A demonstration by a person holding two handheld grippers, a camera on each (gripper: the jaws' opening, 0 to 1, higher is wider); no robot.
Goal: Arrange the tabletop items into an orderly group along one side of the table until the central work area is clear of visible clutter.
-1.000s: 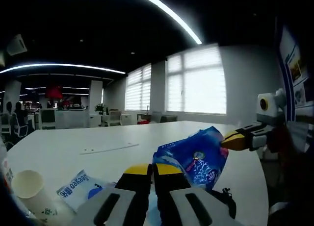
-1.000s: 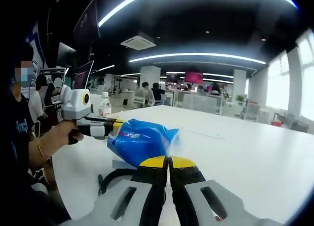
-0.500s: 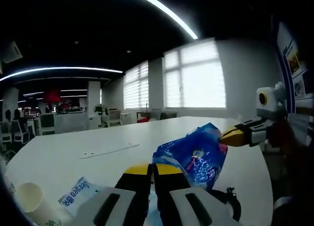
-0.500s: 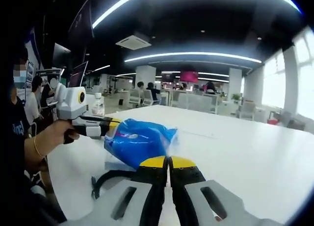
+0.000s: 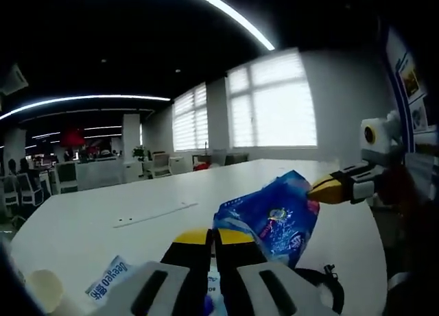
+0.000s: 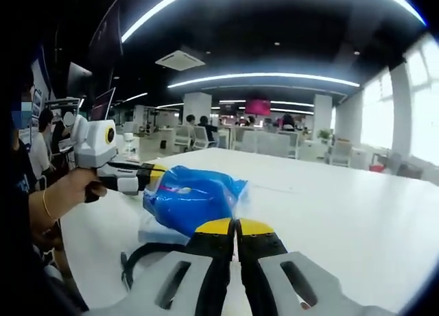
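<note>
Blue bag [image 5: 271, 216] raised further, pinched at opposite ends by both closed grippers

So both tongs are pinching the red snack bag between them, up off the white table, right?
Not quite: the snack bag is blue, not red, as the left gripper view shows. The rest holds: the left tongs and right tongs each pinch an end of it above the white table.

Open-plan office (desks [image 6: 274, 143], chairs [image 6: 188, 136])
</note>
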